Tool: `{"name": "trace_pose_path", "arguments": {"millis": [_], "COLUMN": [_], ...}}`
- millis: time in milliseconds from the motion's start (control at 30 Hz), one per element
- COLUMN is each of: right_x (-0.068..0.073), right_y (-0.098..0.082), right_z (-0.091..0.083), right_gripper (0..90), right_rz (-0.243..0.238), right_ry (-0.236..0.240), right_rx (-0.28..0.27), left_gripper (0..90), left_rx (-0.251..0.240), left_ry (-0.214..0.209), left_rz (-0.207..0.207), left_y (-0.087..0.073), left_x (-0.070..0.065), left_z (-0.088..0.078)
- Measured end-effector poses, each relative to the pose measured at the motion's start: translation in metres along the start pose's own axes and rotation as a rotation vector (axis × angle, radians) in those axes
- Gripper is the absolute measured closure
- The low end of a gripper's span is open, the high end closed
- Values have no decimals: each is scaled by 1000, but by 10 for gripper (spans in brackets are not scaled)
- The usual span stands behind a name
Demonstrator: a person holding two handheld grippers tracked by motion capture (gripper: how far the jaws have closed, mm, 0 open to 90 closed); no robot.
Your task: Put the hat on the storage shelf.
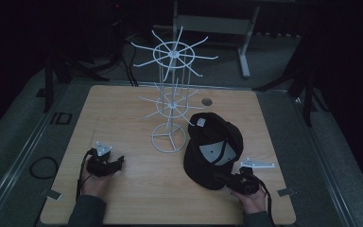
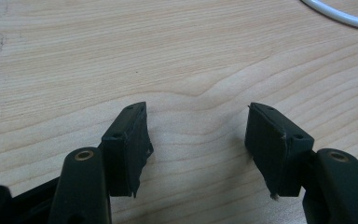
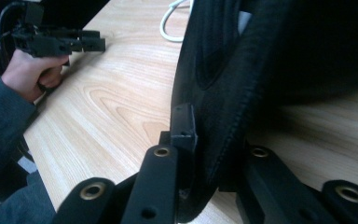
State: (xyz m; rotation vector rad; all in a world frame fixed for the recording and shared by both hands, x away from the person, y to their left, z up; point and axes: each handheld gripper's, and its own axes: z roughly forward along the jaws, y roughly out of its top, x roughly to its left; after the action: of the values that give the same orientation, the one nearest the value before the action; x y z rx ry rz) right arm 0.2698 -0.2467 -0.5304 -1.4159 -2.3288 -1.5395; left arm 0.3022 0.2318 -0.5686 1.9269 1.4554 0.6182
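Black fabric baseball cap (image 1: 212, 149) is being pinched at its brim by the right gripper (image 1: 230, 180); the left gripper (image 1: 115, 164) is idling spread. Lifting toward the white wire hook stand (image 1: 171, 90) probably follows.

Dim room. Light wood table (image 1: 123, 109) with rounded corners, set on grey carpeted floor (image 1: 23, 127). Pale metal desk frame (image 1: 244, 47) behind it; dark stand legs (image 1: 307, 94) at both sides.

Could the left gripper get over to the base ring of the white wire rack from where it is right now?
Probably yes: the left gripper is open and holds nothing, and bare table lies between it and the rack's base ring.
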Motion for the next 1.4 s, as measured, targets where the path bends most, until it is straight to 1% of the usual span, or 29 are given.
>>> {"name": "trace_pose_path", "arguments": {"millis": [133, 233, 467, 767, 1100, 1167, 1400], "right_x": [0, 0, 0, -4, -10, -12, -14], "right_y": [1, 1, 2, 5, 9, 11, 18], "right_z": [-3, -4, -10, -19, -27, -29, -35], "right_gripper": [859, 861, 864, 864, 864, 864, 864], "right_rz": [6, 5, 2, 4, 13, 4, -1], "right_ry": [0, -7, -41, -65, -99, -106, -122], "right_rx": [-21, -30, -54, -89, -113, -118, -137], "left_gripper": [398, 398, 398, 397, 397, 397, 397], "left_rx": [0, 0, -1, -1, -1, -1, -1], "left_ry": [-1, -1, -2, -3, -3, -3, -3], "left_rz": [0, 0, 1, 1, 1, 1, 2], "left_y": [0, 0, 0, 0, 0, 0, 0], "left_x": [0, 0, 0, 0, 0, 0, 0], "left_z": [0, 0, 0, 0, 0, 0, 0]}}
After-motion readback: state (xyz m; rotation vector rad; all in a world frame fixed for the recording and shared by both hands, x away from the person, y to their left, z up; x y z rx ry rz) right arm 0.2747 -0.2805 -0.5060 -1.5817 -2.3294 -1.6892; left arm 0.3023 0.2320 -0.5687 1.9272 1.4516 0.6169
